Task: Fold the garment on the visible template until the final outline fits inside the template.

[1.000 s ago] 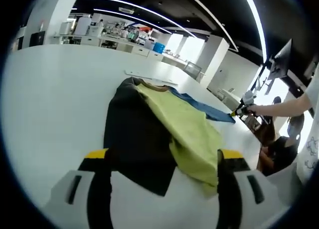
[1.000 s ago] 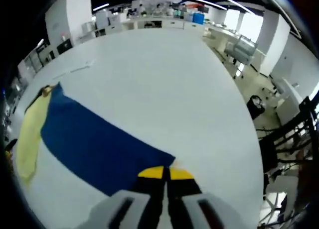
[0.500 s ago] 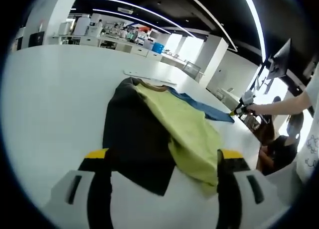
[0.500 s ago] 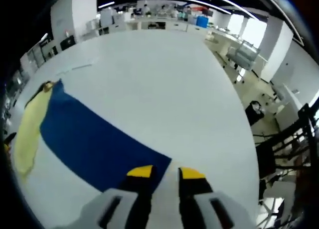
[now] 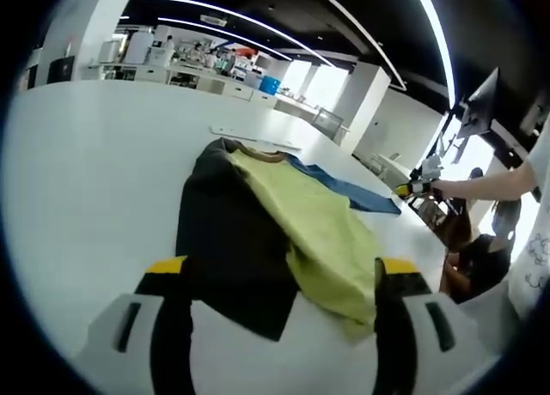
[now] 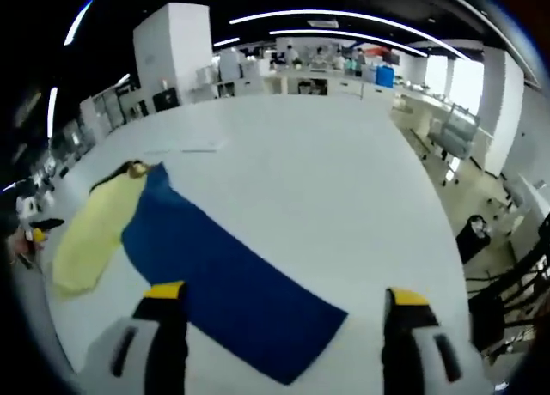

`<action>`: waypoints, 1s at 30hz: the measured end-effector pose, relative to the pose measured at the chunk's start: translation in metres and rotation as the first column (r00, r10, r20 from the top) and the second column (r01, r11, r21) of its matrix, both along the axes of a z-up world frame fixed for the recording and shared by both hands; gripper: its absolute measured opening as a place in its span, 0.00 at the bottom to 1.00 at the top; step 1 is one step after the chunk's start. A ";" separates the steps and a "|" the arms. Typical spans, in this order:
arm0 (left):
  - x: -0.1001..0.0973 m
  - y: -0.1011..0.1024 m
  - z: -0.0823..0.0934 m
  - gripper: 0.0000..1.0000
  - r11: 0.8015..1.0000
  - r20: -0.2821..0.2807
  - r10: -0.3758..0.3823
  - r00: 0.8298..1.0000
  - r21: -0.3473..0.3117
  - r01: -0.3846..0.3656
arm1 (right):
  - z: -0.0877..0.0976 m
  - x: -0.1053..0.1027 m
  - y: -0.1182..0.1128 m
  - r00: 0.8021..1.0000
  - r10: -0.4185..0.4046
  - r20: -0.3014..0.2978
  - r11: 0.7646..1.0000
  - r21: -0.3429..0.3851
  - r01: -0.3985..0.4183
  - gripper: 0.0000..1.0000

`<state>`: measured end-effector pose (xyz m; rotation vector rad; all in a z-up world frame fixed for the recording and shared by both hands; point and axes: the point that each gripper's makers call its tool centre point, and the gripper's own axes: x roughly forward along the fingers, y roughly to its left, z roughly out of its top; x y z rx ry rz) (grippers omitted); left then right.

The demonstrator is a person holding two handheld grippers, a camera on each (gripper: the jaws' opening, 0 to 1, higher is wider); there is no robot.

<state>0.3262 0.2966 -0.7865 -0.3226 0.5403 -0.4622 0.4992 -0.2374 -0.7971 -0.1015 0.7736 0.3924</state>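
Observation:
A garment in black (image 5: 228, 240), yellow-green (image 5: 322, 232) and blue (image 5: 348, 187) panels lies spread on the white table (image 5: 86, 163). My left gripper (image 5: 284, 270) stands open at its near hem, one jaw on each side of the cloth, gripping nothing. In the right gripper view the blue panel (image 6: 223, 279) stretches flat from the yellow-green part (image 6: 94, 227) towards me. My right gripper (image 6: 284, 294) is wide open above the blue panel's near corner. It also appears far off in the left gripper view as the right gripper (image 5: 412, 187), held by a person's hand.
A thin pale strip (image 5: 258, 140) lies on the table beyond the collar, seen again as a strip (image 6: 193, 148) in the right gripper view. Desks and shelves (image 5: 172, 64) line the far wall. The table edge (image 6: 447, 266) drops off to chairs on the right.
My right gripper went from shut on the blue panel's corner to wide open, letting the cloth go, and pulled back. The left gripper and the garment's near hem stayed put.

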 end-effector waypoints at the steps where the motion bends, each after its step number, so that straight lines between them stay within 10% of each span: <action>1: 0.001 0.001 0.001 0.85 1.000 0.003 0.002 1.000 0.001 -0.002 | 0.001 0.000 0.000 1.000 0.003 0.005 1.000 0.005 -0.003 1.00; 30: -0.007 0.017 -0.015 0.83 0.996 -0.047 -0.006 0.999 0.083 0.010 | 0.041 -0.041 0.092 0.971 0.217 0.104 0.969 0.100 -0.227 1.00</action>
